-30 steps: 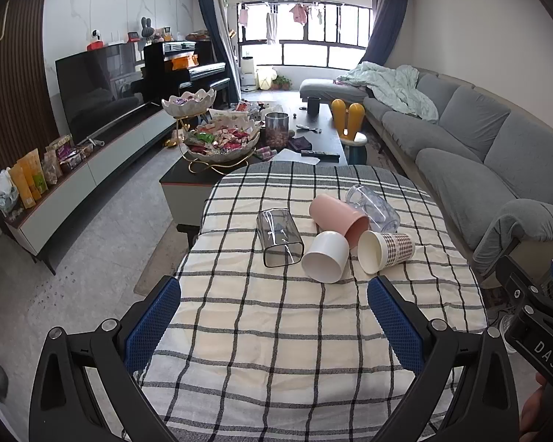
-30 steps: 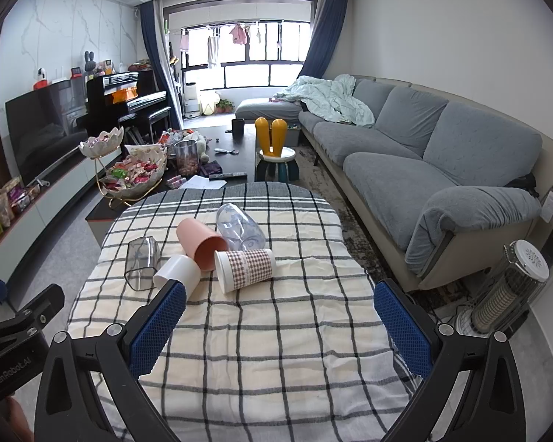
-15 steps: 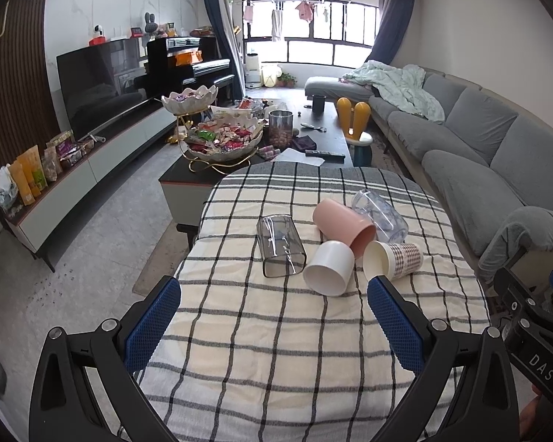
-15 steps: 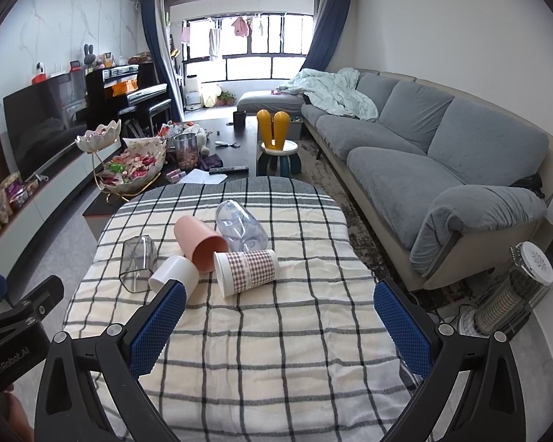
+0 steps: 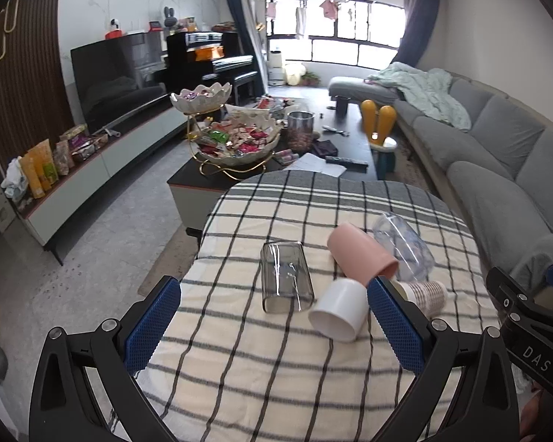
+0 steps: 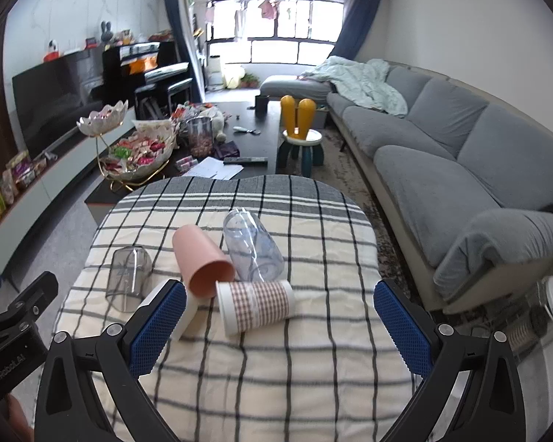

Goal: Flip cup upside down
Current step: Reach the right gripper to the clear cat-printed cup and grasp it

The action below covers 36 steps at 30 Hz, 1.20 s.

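**Five cups lying down on the checked cloth**

Checked cloth [image 5: 276,375] covers your table, with a grey sofa [image 6: 461,154] off to the right and a snack bowl [image 5: 239,140] far behind.

All five cups lie on their sides in a bunch. Your left gripper [image 5: 272,316] has its jaws spread wide and holds nothing. The smoky clear cup [image 5: 285,276] and the white cup [image 5: 337,311] lie just past the gap between them.

Your right gripper [image 6: 278,322] is spread wide too, with nothing in it. The checked paper cup [image 6: 256,305] lies just past its gap, touching the pink cup [image 6: 202,261]. The clear plastic cup [image 6: 254,250] lies beside the pink one, on its right.

Your left gripper's right finger [image 5: 396,324] hides part of the paper cup. Your right gripper's left finger [image 6: 156,328] hides most of the white cup.
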Motion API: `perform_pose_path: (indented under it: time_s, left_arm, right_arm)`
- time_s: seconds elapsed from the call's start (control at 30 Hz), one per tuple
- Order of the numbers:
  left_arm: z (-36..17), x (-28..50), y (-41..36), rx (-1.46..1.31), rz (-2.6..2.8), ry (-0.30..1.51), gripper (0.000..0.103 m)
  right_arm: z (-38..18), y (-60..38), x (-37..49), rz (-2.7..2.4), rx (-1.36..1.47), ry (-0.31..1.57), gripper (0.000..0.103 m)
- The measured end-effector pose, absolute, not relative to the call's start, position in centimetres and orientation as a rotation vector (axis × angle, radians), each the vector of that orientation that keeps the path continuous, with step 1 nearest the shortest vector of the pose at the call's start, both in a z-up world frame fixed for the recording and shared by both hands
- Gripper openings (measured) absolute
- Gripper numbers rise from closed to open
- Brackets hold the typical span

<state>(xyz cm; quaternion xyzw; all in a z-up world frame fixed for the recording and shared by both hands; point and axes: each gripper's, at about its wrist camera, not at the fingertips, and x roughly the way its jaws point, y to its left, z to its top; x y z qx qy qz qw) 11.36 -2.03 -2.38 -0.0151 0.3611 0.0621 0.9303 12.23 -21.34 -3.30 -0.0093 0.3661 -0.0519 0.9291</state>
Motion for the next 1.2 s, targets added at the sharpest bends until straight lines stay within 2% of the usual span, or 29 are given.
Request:
perform_pose_path:
  time_s: [0.57, 0.87, 1.03, 1.2]
  left_arm:
    - [-5.4, 21.1, -5.2, -0.082, 0.226, 0.796, 0.103]
    - [-7.5, 24.8, -5.4, -0.084, 0.257, 0.834, 0.103]
    - [-8.7, 25.5, -5.4, -0.083, 0.259, 0.861, 0.103]
    - [-9.3, 25.9, -5.1, -0.085, 0.258, 0.879, 0.103]
  right_arm:
    - [-10.0, -23.0, 27.0, 0.100, -0.085, 1.062, 0.102]
    - [-14.3, -22.9, 31.8, 0.181, -0.078, 1.213, 0.093]
    - [-16.5, -22.4, 32.9, 0.204, -0.061, 1.263, 0.092]
    - [-18.1, -21.9, 33.7, 0.232, -0.034, 1.292, 0.086]
